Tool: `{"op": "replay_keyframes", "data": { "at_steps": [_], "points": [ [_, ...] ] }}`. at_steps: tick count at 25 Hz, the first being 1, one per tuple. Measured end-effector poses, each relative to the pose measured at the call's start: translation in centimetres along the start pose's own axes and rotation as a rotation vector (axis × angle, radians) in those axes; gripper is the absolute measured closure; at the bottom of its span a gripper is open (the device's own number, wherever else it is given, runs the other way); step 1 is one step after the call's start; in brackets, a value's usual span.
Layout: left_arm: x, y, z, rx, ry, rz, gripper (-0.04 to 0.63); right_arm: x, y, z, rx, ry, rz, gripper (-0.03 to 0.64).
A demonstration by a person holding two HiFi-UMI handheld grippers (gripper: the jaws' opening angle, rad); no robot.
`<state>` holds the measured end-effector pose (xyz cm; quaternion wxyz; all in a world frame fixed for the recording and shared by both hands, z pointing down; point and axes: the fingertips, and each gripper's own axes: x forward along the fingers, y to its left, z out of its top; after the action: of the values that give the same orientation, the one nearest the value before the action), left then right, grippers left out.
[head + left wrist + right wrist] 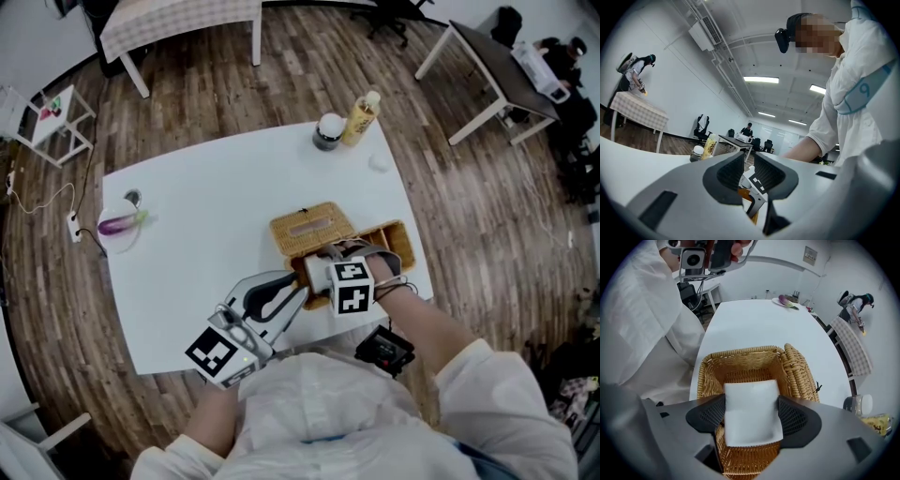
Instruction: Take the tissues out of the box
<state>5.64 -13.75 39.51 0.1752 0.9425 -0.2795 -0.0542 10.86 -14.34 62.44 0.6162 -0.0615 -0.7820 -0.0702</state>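
An open wicker basket box (401, 236) sits near the front right of the white table (206, 197), its lid (309, 230) folded back to the left. My right gripper (352, 255) points down into it. In the right gripper view a flat white tissue pack (751, 404) lies between the wide jaws of the right gripper (751, 416); its edges reach both pads and it looks unsqueezed. The basket (740, 359) surrounds it. My left gripper (302, 287) lies level just left of the basket. In its own view the left gripper (749, 161) shows only a thin slit with nothing in it.
A yellow bottle (361, 116) and a lidded jar (328, 131) stand at the table's far edge. A plate with an eggplant (122, 225) sits at the left edge. A black device (384, 349) hangs by the front edge. Other tables stand on the wood floor.
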Motion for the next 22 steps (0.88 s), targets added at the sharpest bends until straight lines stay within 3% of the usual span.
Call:
{"op": "replay_keyframes", "data": {
  "at_steps": [7,13,22],
  "points": [
    [-0.2,0.1,0.1,0.005,-0.005,0.008,0.535,0.4,-0.1,0.0,0.000,0.014,-0.011,0.267],
    [-0.5,0.2,-0.1,0.007,-0.002,0.013,0.535,-0.2,-0.3,-0.2,0.040,-0.022,-0.032,0.339],
    [-0.6,0.1,-0.1,0.001,-0.002,0.013,0.535,-0.2,0.5,-1.5,0.046,0.004,-0.039,0.348]
  ]
}}
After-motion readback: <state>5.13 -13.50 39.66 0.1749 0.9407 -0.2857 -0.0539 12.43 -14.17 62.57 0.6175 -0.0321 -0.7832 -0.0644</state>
